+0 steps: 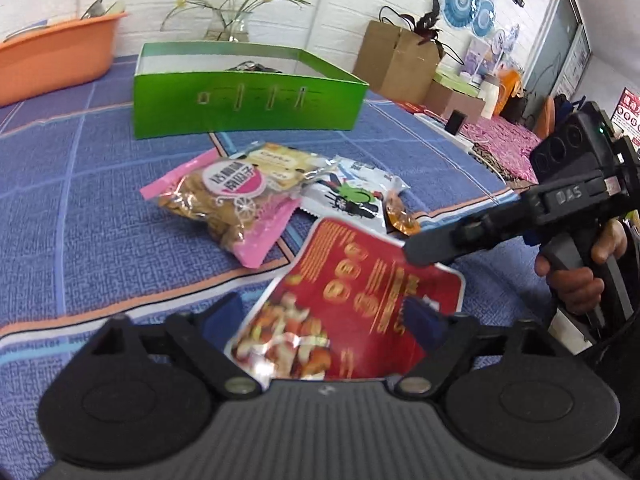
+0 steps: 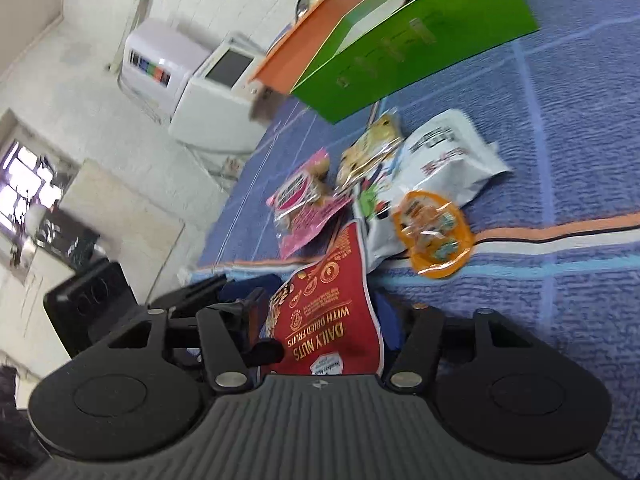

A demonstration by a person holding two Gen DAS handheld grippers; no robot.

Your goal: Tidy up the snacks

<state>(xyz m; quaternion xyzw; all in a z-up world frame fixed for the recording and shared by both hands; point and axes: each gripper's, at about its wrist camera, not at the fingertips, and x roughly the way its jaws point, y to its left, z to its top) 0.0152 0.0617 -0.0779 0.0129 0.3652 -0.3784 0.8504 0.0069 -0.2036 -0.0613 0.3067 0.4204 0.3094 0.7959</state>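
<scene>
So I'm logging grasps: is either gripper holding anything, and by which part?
The red nut bag sits between both grippers' fingers: the right gripper grips its top edge; whether the left gripper is clamped cannot be told.

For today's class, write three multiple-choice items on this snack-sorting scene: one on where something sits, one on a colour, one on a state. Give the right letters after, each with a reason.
1. Where is the green box relative to the loose snack packets?
A. Beyond them on the blue cloth
B. Under them
C. On the orange tub

2. What is the main colour of the Daily Nuts bag?
A. Yellow
B. Red
C. White

3. What state is the Daily Nuts bag in?
A. Sealed inside the green box
B. Lying untouched at the far edge of the table
C. Lifted, with the left claw and right claw both at it

Answers
1: A, its front wall stands past the pink packet on the blue cloth.
2: B, the bag's printed face is red with gold print.
3: C, its corner hangs clear of the cloth between both claws.
</scene>
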